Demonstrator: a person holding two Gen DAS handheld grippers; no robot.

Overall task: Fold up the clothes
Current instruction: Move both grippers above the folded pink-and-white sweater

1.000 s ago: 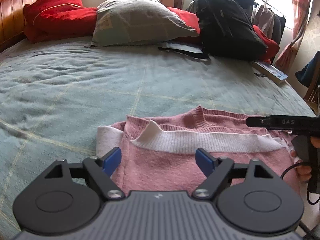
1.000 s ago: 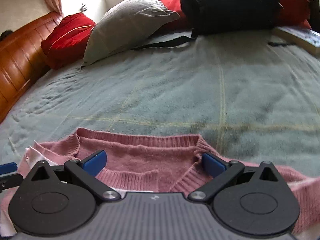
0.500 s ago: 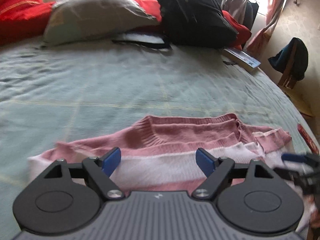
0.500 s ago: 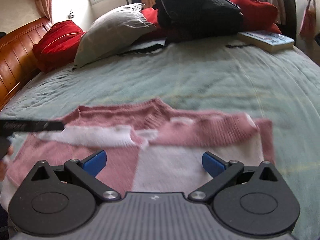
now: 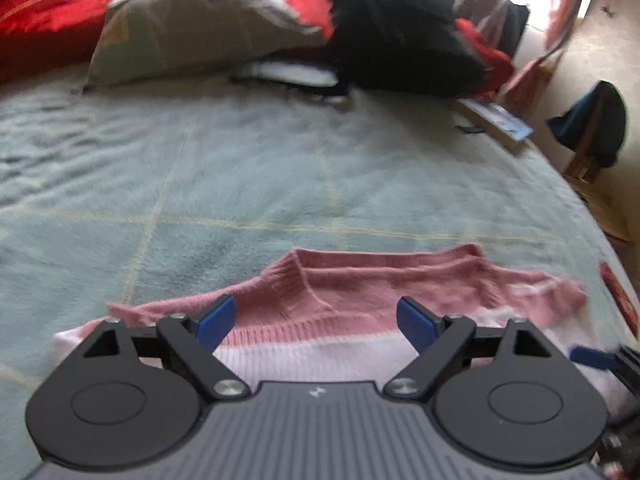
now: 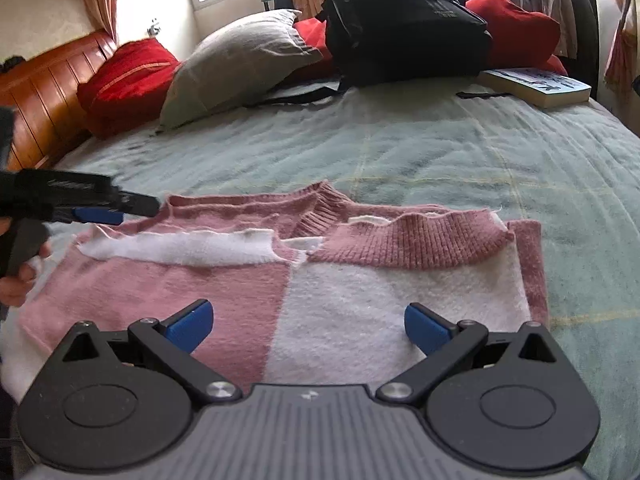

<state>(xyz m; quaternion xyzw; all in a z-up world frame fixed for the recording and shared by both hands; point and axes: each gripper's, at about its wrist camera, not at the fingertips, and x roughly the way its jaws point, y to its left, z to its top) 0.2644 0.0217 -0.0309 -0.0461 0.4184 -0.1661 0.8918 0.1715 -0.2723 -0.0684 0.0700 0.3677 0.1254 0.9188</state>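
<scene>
sweater: pink-and-white knit sweater lies flat on the bed, near edge, collar pointing toward the pillows; ribbed hems and cuffs folded in over the body.
your left gripper: left gripper jaws still opening, blue pads spread, nothing pinched; sweater collar lies beyond and below them.
your right gripper: right gripper spread wide, empty, hovering over the sweater's lower body.
bed: grey-green blanket, faint yellow check lines.
far end: grey pillow, red cushion, black backpack, book at the right edge.
</scene>
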